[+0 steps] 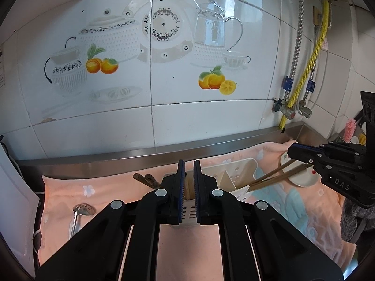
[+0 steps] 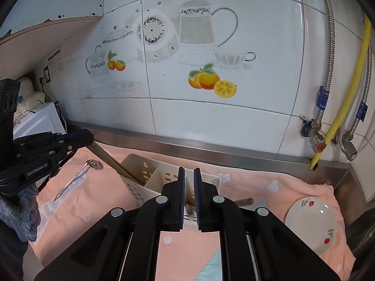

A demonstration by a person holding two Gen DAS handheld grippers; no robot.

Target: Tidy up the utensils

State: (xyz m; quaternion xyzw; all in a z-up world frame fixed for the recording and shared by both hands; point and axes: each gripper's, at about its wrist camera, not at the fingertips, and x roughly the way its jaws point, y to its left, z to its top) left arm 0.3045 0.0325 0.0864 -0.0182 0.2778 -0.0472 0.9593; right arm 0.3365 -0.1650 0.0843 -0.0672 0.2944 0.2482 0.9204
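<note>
A white slotted utensil caddy (image 1: 236,167) (image 2: 138,168) lies on a pink towel (image 1: 112,187). My left gripper (image 1: 189,164) (image 2: 88,138) is shut on a pair of brown chopsticks (image 1: 145,179) (image 2: 110,160). They cross its jaws and slant down into the caddy's left end. My right gripper (image 2: 189,171) (image 1: 290,151) is shut on another pair of chopsticks (image 1: 276,175), with a butt end (image 2: 245,201) sticking out to the right. Their tips reach into the caddy's other end. A slotted metal spoon (image 1: 83,209) (image 2: 92,164) lies on the towel at the left.
A small flowered plate (image 2: 311,224) (image 1: 302,180) rests on the towel at the right. A steel ledge (image 1: 140,154) runs under the tiled wall. Valves and hoses (image 2: 318,138) stand in the right corner. A white appliance (image 2: 39,119) sits at the left.
</note>
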